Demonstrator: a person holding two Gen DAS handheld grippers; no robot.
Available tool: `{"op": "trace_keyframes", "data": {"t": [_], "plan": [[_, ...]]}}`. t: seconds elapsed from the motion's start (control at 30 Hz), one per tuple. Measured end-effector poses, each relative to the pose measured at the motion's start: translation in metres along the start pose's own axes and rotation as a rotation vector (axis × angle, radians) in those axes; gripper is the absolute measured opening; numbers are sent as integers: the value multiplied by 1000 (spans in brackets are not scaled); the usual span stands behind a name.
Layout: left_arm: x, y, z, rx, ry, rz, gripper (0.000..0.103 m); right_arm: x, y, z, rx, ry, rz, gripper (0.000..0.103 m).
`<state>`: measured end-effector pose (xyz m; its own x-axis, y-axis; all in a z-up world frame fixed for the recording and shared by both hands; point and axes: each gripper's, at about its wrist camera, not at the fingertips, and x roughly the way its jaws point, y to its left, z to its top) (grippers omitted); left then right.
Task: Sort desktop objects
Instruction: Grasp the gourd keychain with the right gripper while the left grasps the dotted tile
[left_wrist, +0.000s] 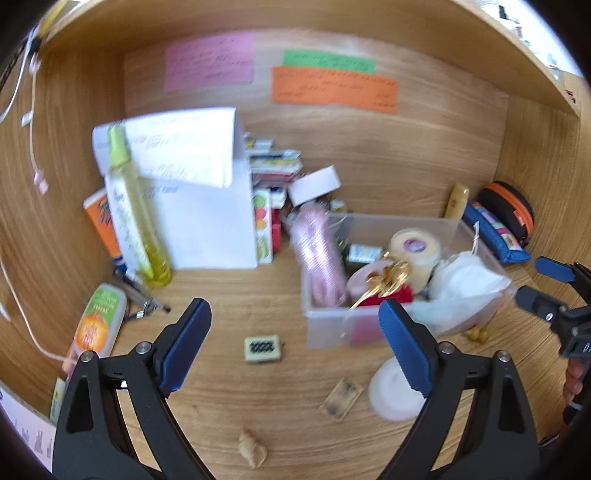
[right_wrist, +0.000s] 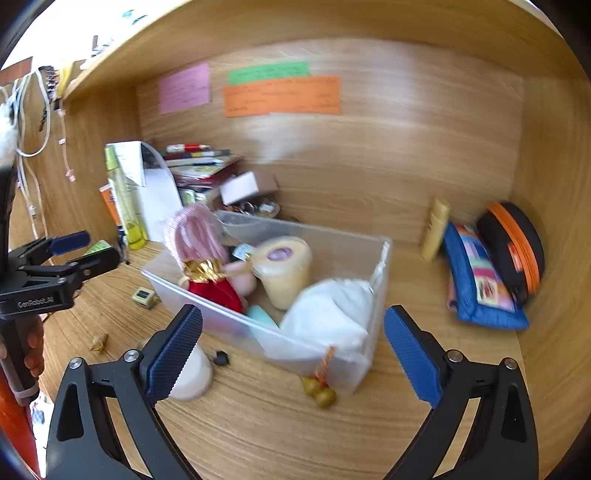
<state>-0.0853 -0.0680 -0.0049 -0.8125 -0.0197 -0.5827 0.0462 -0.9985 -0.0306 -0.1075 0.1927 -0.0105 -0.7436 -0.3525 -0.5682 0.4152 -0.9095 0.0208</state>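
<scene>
Clear plastic bin (right_wrist: 373, 266): translucent, rectangular, open top, sitting on the wooden desk (right_wrist: 258, 424) inside a wood-walled alcove, roughly mid-desk, long side running diagonally in the right wrist view.

Contents, packed tight:
- pink ribbed roll (right_wrist: 195, 236), sticking up at the far-left corner, leaning over the rim
- red item w/ gold foil bow (right_wrist: 207, 273), just beside the roll
- cream-coloured jar w/ purple label on lid (right_wrist: 284, 269), upright, mid-bin
- white cloth pouch (right_wrist: 328, 314), filling the near corner, bulging over the rim; orange cord w/ gold bells (right_wrist: 321, 391) hanging outside the bin onto the desk
- teal piece (right_wrist: 260, 314), only partly showing below the jar

Loose on desk nr bin: small cream tile w/ dark pattern (left_wrist: 262, 349), white round lid-like item (left_wrist: 391, 395), seashell (left_wrist: 253, 450), small tan card (left_wrist: 341, 398), small black bit (right_wrist: 221, 357).

Left of bin: tall yellow-green bottle (left_wrist: 133, 206) standing upright, white papers (left_wrist: 199, 192), stacked booklets behind. Right of bin: yellow tube (right_wrist: 436, 229), blue patterned pouch (right_wrist: 480, 280), black case w/ orange zip (right_wrist: 513, 247), all against the right wall. Coloured notes (pink, green, orange) stuck on back wall; text blurred, unreadable.

Left gripper (left_wrist: 295, 343): blue pads standing wide apart, nothing between them, hovering over bare desk in front of the bin's left end.

Right gripper (right_wrist: 291, 350): pads likewise spread wide, gripping nothing; bin's near corner showing in the gap, not touched.
</scene>
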Motion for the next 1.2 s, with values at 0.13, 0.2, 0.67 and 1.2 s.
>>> {"op": "trace_keyframes", "data": {"t": [0.13,0.2,0.67,1.2], "plan": [[14,18,-17,-31,68,18,93,4,-9,-13,35,32,-39,98],[21,25,-25,-40,104,29,93,8,-15,-22,65,58,-31,98],[74,49,-44,-33,291,0,93,38,-31,-65,257,206,4,97],[102,41,-30,60,294,-50,74,66,-9,-64,184,303,-110,60]]}}
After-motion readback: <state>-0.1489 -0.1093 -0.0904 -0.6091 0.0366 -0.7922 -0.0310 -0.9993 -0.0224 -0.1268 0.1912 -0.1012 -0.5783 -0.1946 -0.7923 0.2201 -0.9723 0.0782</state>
